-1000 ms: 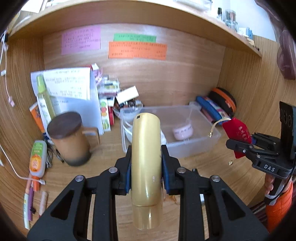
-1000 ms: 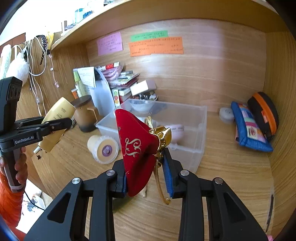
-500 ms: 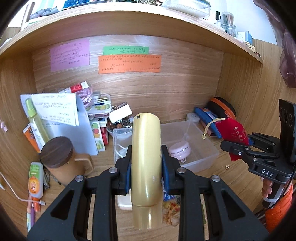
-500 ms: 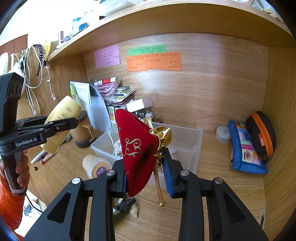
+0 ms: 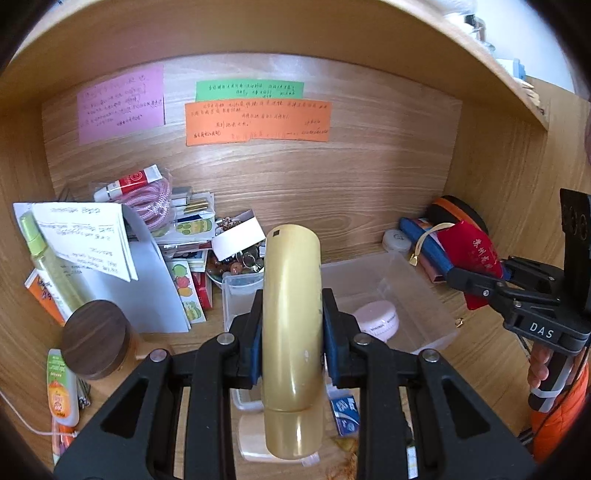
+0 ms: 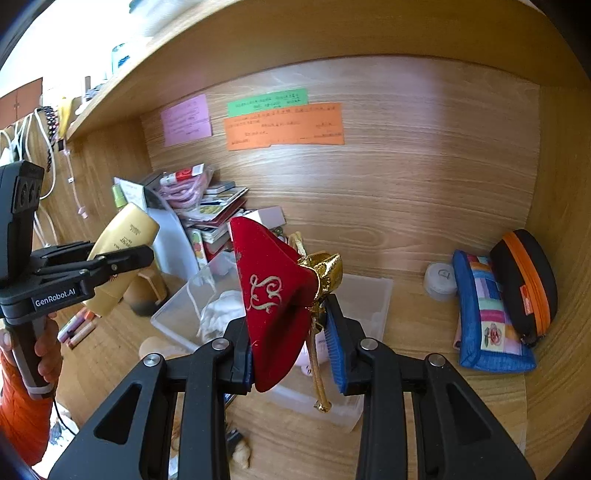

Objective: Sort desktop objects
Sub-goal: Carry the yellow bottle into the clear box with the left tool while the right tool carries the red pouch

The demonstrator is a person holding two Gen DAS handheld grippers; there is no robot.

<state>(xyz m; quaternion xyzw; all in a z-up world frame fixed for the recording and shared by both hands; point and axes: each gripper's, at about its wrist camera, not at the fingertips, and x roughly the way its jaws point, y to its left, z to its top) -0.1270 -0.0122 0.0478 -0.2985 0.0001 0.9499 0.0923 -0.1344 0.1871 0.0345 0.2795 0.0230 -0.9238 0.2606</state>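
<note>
The left gripper (image 5: 291, 334) is clamped on a gold cosmetic tube (image 5: 290, 325), which it holds in the air above the near end of the clear plastic bin (image 5: 424, 306) on the wooden desk (image 5: 480, 369). The right gripper (image 6: 291, 350) is closed on a red velvet pouch (image 6: 271, 299) with a gold drawstring (image 6: 319, 365), also held aloft over the bin, where a pink round case (image 5: 378, 317) lies. A blue patchwork pouch (image 6: 487, 317) and a black case with an orange zip (image 6: 524, 280) lean against the right wall, well apart from both grippers.

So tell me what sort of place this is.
Probably a home or dorm study desk alcove: wooden walls under a shelf, handwritten sticky notes on the back panel, and pencil cases among cluttered stationery.
</note>
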